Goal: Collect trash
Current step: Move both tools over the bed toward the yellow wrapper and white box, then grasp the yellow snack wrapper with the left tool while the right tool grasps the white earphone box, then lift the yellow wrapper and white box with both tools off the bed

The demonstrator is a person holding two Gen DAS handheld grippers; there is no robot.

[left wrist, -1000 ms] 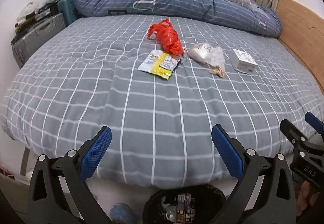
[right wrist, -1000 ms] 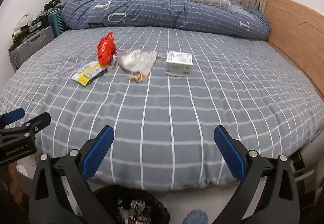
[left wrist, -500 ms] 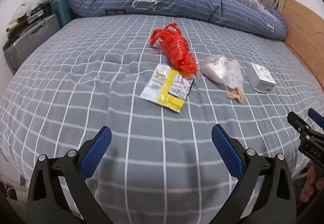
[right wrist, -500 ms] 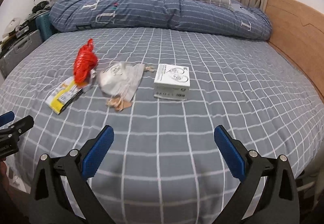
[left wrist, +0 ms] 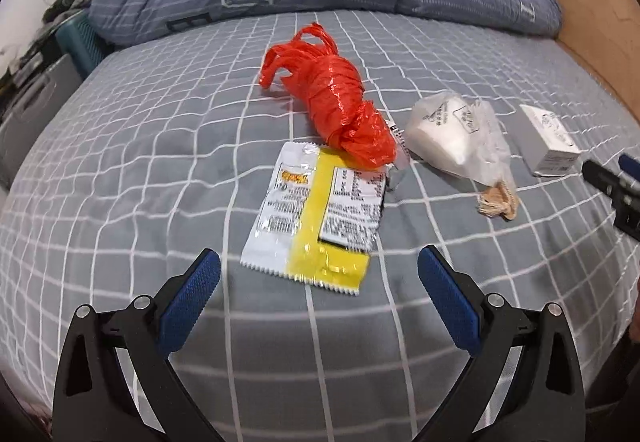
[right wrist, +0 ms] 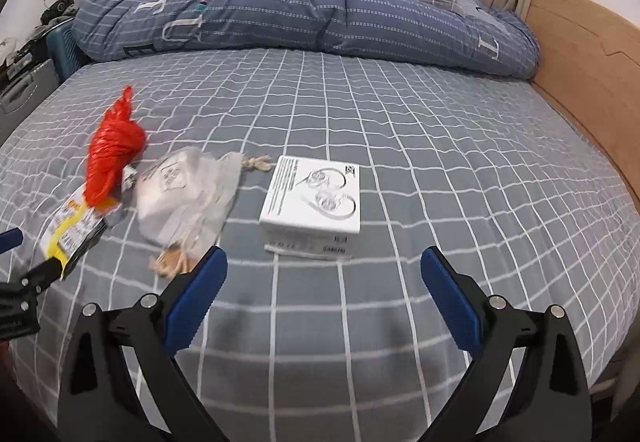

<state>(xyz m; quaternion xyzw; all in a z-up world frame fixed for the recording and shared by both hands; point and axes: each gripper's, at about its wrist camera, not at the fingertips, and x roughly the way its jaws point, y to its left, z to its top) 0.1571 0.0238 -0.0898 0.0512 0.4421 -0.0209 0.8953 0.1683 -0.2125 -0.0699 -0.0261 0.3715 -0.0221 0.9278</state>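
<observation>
Left view gives us the wrapper [left wrist: 316, 210] face-on; right view gives the box [right wrist: 314, 200] lid. Left gripper [left wrist: 318, 292] and right gripper [right wrist: 324, 290]: both gaping, empty. Trash sits mid-bed [right wrist: 460, 170]: red bag [left wrist: 336, 102], clear bag [left wrist: 456, 140] between. Duvet [right wrist: 304, 10] along far edge; near edge bare.

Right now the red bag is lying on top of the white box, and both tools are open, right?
Not quite. The left wrist view shows the red bag lying partly on the yellow snack wrapper; the white box sits apart. Both tools, left and right, are open.
</observation>
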